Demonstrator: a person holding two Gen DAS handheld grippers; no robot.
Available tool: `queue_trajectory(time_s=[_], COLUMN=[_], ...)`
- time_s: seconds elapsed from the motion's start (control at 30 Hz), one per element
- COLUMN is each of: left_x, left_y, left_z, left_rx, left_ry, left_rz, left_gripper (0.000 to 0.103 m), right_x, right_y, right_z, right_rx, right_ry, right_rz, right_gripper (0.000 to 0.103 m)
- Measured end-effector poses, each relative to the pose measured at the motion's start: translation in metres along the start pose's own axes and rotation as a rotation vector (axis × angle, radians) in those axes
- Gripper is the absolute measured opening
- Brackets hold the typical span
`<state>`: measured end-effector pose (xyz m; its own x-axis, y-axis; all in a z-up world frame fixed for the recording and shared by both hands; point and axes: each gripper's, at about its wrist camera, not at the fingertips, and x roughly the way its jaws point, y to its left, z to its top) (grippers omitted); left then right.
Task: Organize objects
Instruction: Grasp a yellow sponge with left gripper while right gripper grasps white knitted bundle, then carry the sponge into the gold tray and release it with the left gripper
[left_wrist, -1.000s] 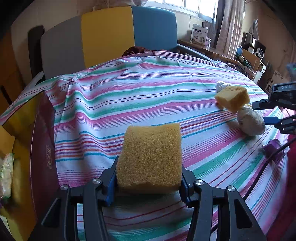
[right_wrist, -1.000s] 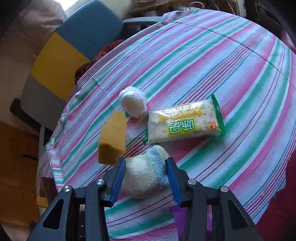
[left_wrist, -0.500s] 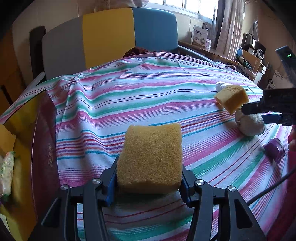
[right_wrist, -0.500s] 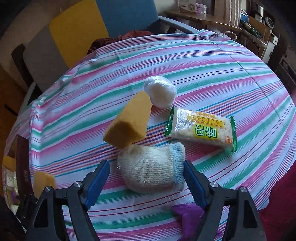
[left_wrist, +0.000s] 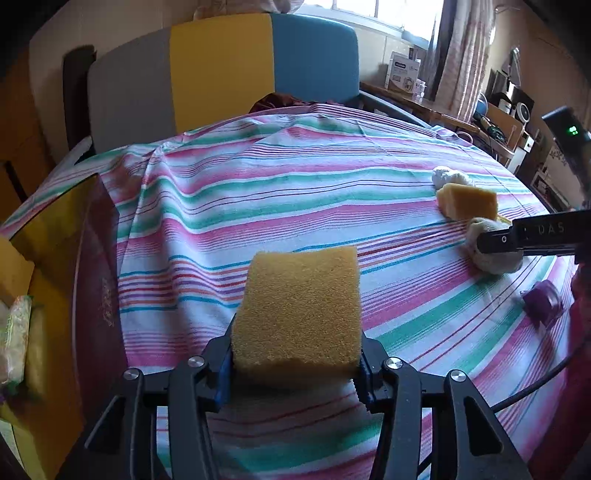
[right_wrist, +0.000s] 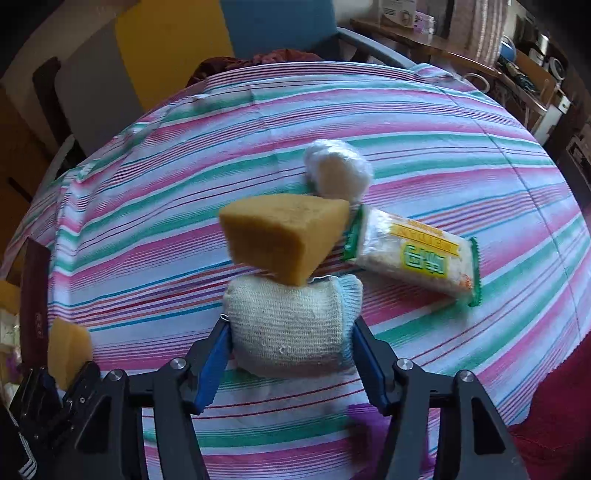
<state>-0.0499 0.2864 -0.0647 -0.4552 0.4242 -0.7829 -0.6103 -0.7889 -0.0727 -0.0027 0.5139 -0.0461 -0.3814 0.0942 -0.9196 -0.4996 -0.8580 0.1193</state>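
My left gripper (left_wrist: 295, 373) is shut on a yellow sponge (left_wrist: 299, 310) and holds it above the striped tablecloth (left_wrist: 258, 206). My right gripper (right_wrist: 291, 354) is open, its jaws on either side of a rolled cream sock (right_wrist: 291, 325) that lies on the cloth; I cannot tell whether the pads touch it. A second yellow sponge (right_wrist: 280, 236) leans on the sock. Behind lie a white ball (right_wrist: 338, 168) and a cracker packet (right_wrist: 413, 254). The sock also shows in the left wrist view (left_wrist: 491, 254), with the right gripper over it.
An open dark red box (left_wrist: 92, 280) with yellow lining stands at the table's left edge, a packet (left_wrist: 13, 339) inside it. A purple object (left_wrist: 543, 299) lies near the right edge. A grey, yellow and blue chair (left_wrist: 221, 74) stands behind the table.
My right gripper opened wider, came lower and moved in around the sock. The left gripper has stayed put with its sponge.
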Motion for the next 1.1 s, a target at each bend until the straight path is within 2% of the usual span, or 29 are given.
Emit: queue_trajectory(time_s=[0.13,0.3,0.5,0.6,0.9,0.97,1.03,1.1], left_x=[-0.022,-0.054,-0.092,-0.098,-0.069,-0.054,-0.039,-0.022], left_y=[0.007,0.031,0.088,0.127,0.233,0.247,0.256,0.261], left_z=[-0.002,0.0,0.003,0.004,0.028,0.035,0.039,0.042], left_rx=[-0.026,-0.093,-0.219,-0.274,-0.425,-0.447,-0.462,-0.468], left_ry=[-0.021,-0.041,-0.09,-0.101,-0.029,-0.008,0.013,0.043], left_rz=[-0.016,-0.028,-0.006,0.061,0.2,0.18,0.234,0.238], left_gripper=[0.052,0.052,0.052,0.052,0.053,0.053,0.054,0.055], right_x=[-0.001,0.001,-0.003,-0.004,-0.003,-0.003,-0.002,-0.002], right_y=[0.035,0.061,0.058,0.062,0.069,0.069,0.07,0.071], right_z=[-0.009,-0.021,-0.023,-0.025,-0.027,-0.027,-0.027,-0.027], right_rx=[-0.162,-0.306,-0.317,-0.33,-0.346,-0.345,-0.348,-0.35], right_ry=[0.003,0.015,0.005,0.0,-0.006,-0.006,-0.005,-0.005], right_rz=[0.063,0.077,0.058,0.041,0.021,0.022,0.02,0.02], right_gripper=[0.063,0.063,0.063,0.063,0.063,0.063,0.063,0.063])
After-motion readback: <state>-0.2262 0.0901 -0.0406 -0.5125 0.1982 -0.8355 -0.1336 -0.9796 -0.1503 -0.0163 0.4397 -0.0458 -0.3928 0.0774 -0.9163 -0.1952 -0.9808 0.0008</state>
